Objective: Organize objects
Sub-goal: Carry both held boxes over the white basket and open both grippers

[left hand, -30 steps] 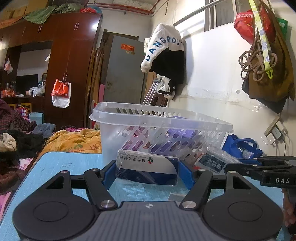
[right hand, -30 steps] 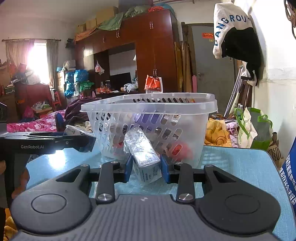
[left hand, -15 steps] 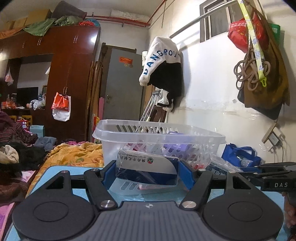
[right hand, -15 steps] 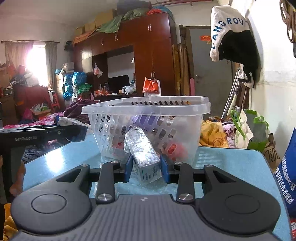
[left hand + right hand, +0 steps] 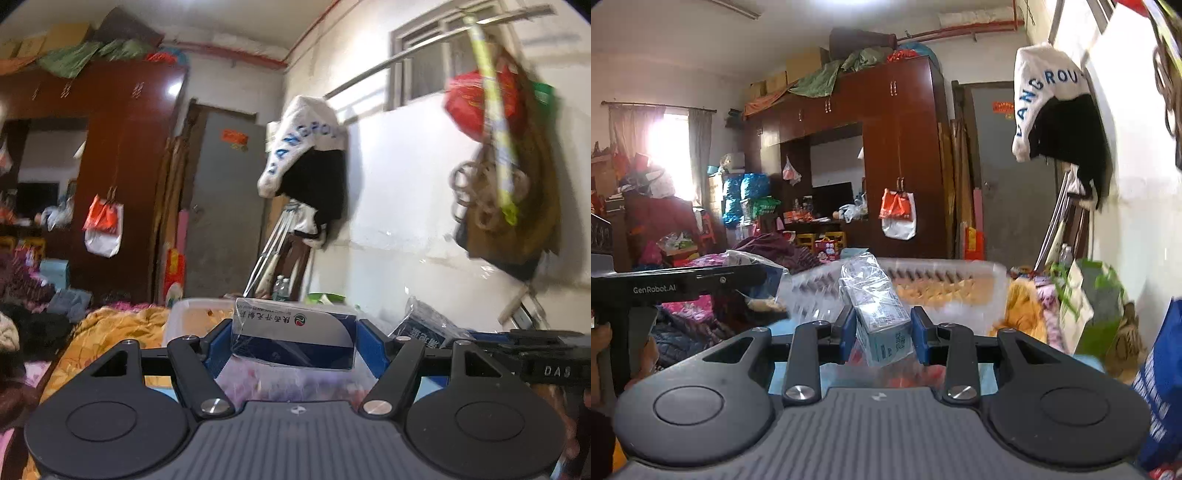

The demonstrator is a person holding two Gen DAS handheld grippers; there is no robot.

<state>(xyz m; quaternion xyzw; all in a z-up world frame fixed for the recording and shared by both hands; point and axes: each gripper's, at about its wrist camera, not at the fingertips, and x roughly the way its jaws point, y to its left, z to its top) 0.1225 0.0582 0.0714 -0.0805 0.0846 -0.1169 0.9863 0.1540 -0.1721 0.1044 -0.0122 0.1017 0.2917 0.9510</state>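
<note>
In our left hand, the left gripper (image 5: 293, 341) clamps a wide blue and white box (image 5: 293, 338) wrapped in clear film, one blue pad on each end, the box lying level between them. In our right hand, the right gripper (image 5: 884, 330) is closed narrowly on a small pale carton (image 5: 881, 314), also film-wrapped, tilted with its top leaning away to the left.

Just past both loads sits the clear slotted basket (image 5: 945, 280), its rim showing below and behind them; it is blurred, and what lies inside is too smeared to name. A strip of blue table (image 5: 988, 373) shows under the right gripper. Seen from the left camera, the right gripper reaches in from the right edge with its carton (image 5: 424, 325) near the box.

Farther back lie an orange blanket (image 5: 122, 328), a dark wardrobe (image 5: 886, 155), a grey door (image 5: 225, 206), and a white and black top (image 5: 306, 158) hanging on the wall.
</note>
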